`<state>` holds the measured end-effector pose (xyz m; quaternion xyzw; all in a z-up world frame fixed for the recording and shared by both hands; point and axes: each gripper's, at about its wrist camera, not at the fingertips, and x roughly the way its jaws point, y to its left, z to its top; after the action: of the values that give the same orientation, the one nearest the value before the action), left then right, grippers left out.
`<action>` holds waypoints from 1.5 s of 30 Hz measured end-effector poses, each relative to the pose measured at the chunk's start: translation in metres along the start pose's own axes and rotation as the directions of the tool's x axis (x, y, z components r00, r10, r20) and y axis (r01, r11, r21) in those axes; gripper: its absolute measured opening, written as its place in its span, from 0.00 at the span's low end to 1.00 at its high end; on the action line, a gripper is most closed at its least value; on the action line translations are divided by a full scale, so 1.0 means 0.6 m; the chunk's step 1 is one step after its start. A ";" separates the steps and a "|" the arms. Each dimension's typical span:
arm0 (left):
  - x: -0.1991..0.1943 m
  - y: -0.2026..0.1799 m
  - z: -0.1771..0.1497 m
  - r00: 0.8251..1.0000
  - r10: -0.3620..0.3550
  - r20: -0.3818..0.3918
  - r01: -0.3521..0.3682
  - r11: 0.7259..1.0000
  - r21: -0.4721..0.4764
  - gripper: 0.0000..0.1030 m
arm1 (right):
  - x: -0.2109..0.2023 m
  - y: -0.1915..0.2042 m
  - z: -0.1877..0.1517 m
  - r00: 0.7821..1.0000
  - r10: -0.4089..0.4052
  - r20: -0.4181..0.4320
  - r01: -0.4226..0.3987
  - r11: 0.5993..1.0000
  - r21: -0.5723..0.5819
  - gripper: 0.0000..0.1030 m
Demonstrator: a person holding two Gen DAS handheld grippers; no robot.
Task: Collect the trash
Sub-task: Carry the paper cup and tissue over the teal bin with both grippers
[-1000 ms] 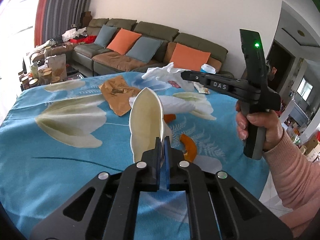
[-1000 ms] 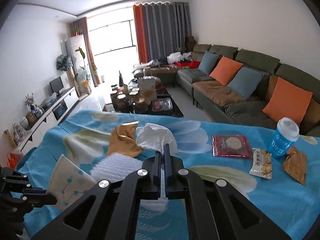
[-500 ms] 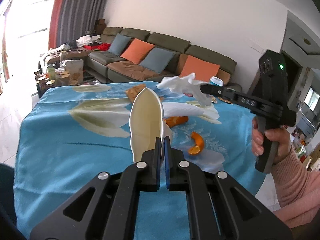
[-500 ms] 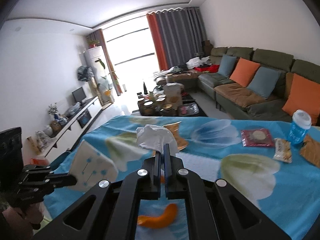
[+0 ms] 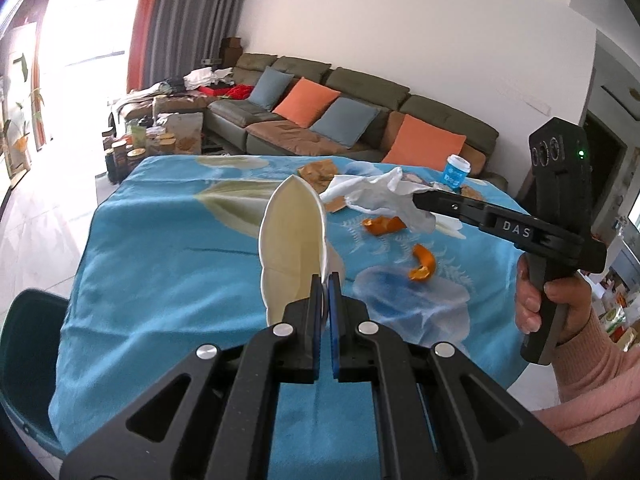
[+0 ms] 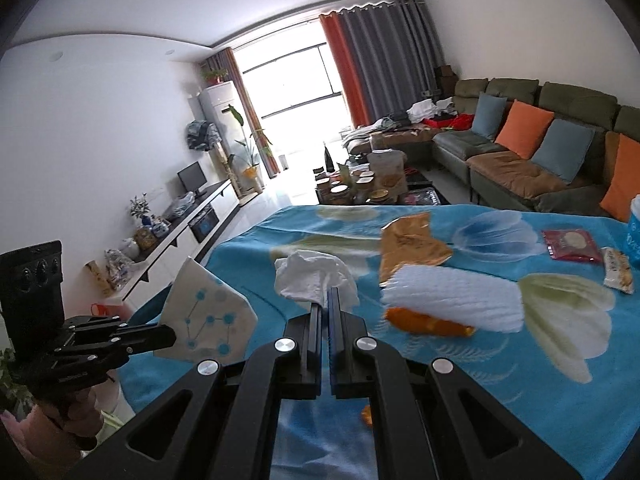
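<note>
My left gripper is shut on a flattened white paper cup, held upright above the blue flowered tablecloth; the right wrist view shows the same paper cup, printed with blue dots, in the left gripper. My right gripper is shut on a crumpled white tissue. In the left wrist view that tissue hangs from the right gripper above the table. Orange peels lie on the cloth beneath.
On the table are a white foam fruit net, a brown paper wrapper, snack packets and a blue cup. A dark teal bin stands by the table's left corner. A sofa and a cluttered coffee table lie beyond.
Both grippers have drawn back from the table toward its near-left corner, each keeping its hold. The teal bin has come into the left wrist view. The peels now lie farther away.
</note>
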<state>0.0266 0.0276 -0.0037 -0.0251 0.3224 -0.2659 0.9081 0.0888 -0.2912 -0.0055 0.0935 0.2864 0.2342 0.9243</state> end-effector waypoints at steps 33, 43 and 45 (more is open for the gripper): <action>-0.097 0.099 -0.053 0.989 0.143 0.036 -0.136 0.980 -0.147 0.04 | 0.068 0.122 -0.010 0.985 0.150 -0.090 -0.157 0.984 -0.079 0.02; -0.116 0.119 -0.059 0.982 0.185 0.044 -0.175 0.969 -0.175 0.04 | 0.091 0.168 -0.013 0.972 0.202 -0.122 -0.215 0.971 -0.107 0.02; -0.120 0.122 -0.061 0.980 0.194 0.046 -0.183 0.967 -0.180 0.04 | 0.096 0.176 -0.015 0.969 0.209 -0.129 -0.224 0.968 -0.112 0.02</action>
<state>-0.0081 0.1307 -0.0070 -0.0824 0.3164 -0.1480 0.9334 0.0853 -0.1706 -0.0083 0.0520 0.3125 0.3567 0.8789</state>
